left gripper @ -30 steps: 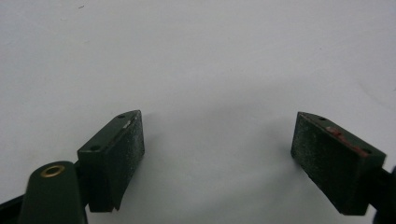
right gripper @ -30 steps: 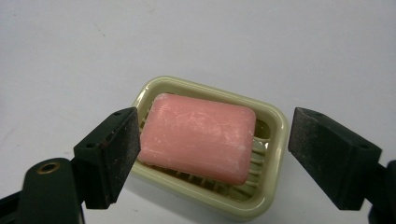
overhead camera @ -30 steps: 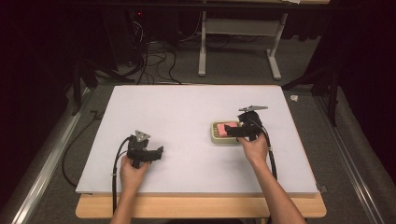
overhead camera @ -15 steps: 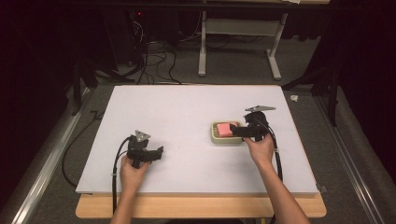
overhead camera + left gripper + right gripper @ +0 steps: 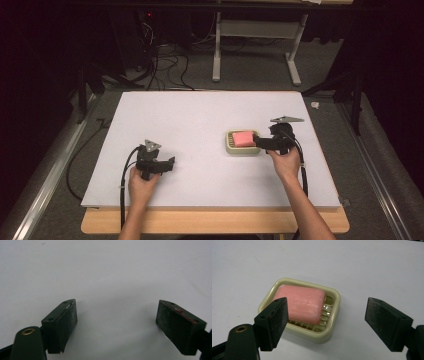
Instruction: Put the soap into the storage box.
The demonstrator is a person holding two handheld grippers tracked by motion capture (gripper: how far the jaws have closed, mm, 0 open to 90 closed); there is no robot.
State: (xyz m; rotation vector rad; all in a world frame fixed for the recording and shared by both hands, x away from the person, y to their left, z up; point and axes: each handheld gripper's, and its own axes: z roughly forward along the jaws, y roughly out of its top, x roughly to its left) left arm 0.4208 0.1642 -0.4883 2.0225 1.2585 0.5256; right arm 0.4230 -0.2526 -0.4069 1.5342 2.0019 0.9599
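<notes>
Your right tongs [image 5: 325, 325] stand wide, holding nothing, and they sit just beside the soap dish [image 5: 332, 327] at its right-hand side as the high view shows it. In the right gripper view one jaw overlaps the dish's near left corner, while the other hangs over bare surface [image 5: 372, 267] off to the dish's right; whether the first jaw touches the rim you cannot tell from here. The pink soap [image 5: 302, 303] lies flat inside the dish, on its slatted floor, pushed toward the dish's left and far side, so a strip of slats shows along its right edge.

From the high view, the dish [image 5: 242, 150] rests on the white surface [image 5: 200, 115] with the soap [image 5: 243, 138] in it, and your right tongs [image 5: 260, 142] point at it from just beside it. Your left tongs [image 5: 169, 165] are well apart from the dish, off to its left and nearer to you, held low over the surface. In the left gripper view those tongs [image 5: 116, 315] are also spread wide, with bare white surface between the jaws.
</notes>
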